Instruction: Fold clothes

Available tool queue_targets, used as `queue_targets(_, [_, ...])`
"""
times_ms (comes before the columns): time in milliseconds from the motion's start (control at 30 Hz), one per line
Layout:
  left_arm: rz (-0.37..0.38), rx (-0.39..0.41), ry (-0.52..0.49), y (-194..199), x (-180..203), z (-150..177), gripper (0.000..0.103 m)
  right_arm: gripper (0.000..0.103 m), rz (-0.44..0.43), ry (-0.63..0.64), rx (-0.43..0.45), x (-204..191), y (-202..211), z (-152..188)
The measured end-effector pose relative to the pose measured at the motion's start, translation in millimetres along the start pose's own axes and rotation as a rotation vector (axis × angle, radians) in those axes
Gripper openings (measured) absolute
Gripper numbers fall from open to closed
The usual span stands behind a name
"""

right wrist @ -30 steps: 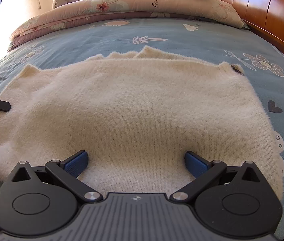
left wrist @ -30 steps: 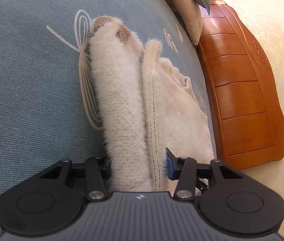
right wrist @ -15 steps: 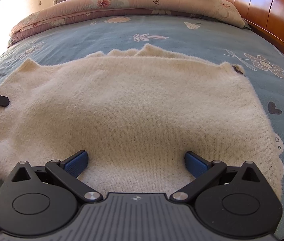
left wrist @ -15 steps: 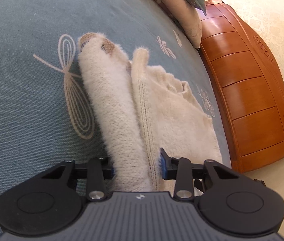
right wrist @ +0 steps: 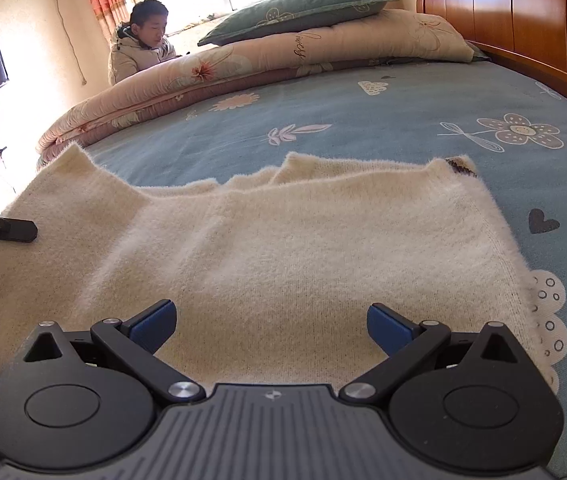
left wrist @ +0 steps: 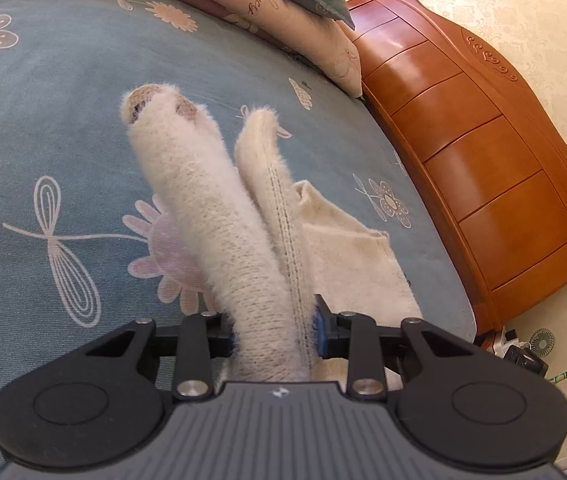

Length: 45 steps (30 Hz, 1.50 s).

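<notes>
Jaws: left gripper (left wrist: 274,330) has just closed, pinching one sweater (left wrist: 219,216); right gripper (right wrist: 271,322) open.

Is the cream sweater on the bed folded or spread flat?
Partly folded: the sweater lies doubled in layers, its left edge pinched and lifted by the left gripper.

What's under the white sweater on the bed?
The blue flowered bedsheet shows all round the sweater. Whatever lies directly beneath is covered, apart from folded sweater layers peeking out at its far edge.
</notes>
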<state>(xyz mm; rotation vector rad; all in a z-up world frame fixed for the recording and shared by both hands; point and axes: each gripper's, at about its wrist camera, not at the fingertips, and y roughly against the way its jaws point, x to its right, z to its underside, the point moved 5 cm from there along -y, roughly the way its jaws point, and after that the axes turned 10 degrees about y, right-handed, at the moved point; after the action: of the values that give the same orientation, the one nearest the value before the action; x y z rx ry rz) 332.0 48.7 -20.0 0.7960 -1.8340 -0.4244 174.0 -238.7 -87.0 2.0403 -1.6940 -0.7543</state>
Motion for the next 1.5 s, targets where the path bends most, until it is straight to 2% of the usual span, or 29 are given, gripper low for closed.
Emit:
queue_targets(100, [-0.013, 0.0, -0.043, 5, 19, 0, 0.031, 0.102, -0.093, 0.023, 0.039, -12, 4, -3])
queue_targets(200, [-0.021, 0.002, -0.048, 6, 32, 1, 0.031, 0.101, -0.211, 0.114, 0.089, -37, 11, -7])
queue_targets(300, [-0.031, 0.002, -0.065, 7, 45, 2, 0.031, 0.101, -0.266, 0.227, 0.138, -67, 17, -10])
queue_targets(333, [-0.033, 0.001, -0.073, 7, 49, 3, 0.031, 0.099, -0.262, 0.248, 0.147, -72, 16, -12])
queue_targets(467, [-0.043, -0.003, -0.083, 8, 57, 4, 0.031, 0.067, -0.143, 0.151, 0.137, -46, -3, -27])
queue_targets(533, [-0.041, -0.003, -0.076, 7, 59, 5, 0.031, 0.06, -0.059, 0.129, 0.097, -30, -20, -32])
queue_targets(567, [-0.038, -0.003, -0.073, 7, 59, 5, 0.031, 0.054, -0.044, 0.123, 0.076, -26, -28, -33])
queue_targets(633, [-0.033, -0.003, -0.071, 5, 60, 5, 0.031, 0.045, -0.069, 0.113, 0.013, -24, -54, -27])
queue_targets(733, [-0.03, -0.014, -0.069, 1, 63, 6, 0.031, 0.044, -0.032, 0.139, -0.019, -26, -75, -21])
queue_targets(833, [-0.019, -0.013, -0.056, -3, 65, 5, 0.031, 0.043, -0.025, 0.143, -0.024, -28, -70, -24])
queue_targets(933, [-0.011, -0.014, -0.051, -6, 71, 6, 0.031, 0.043, -0.084, 0.088, 0.016, -26, -53, -26])
queue_targets(1000, [-0.004, -0.023, -0.044, -11, 75, 6, 0.03, 0.044, -0.159, 0.045, 0.044, -28, -45, -28])
queue_targets(1133, [0.0, -0.049, -0.059, -25, 90, 15, 0.03, 0.044, -0.277, 0.055, 0.109, -47, -32, -41])
queue_targets(1233, [-0.015, -0.057, -0.073, -34, 102, 16, 0.03, 0.043, -0.249, 0.08, 0.129, -51, -26, -50])
queue_targets(1500, [-0.042, -0.093, -0.144, -66, 150, 25, 0.031, 0.043, -0.233, 0.035, 0.168, -13, -4, -59])
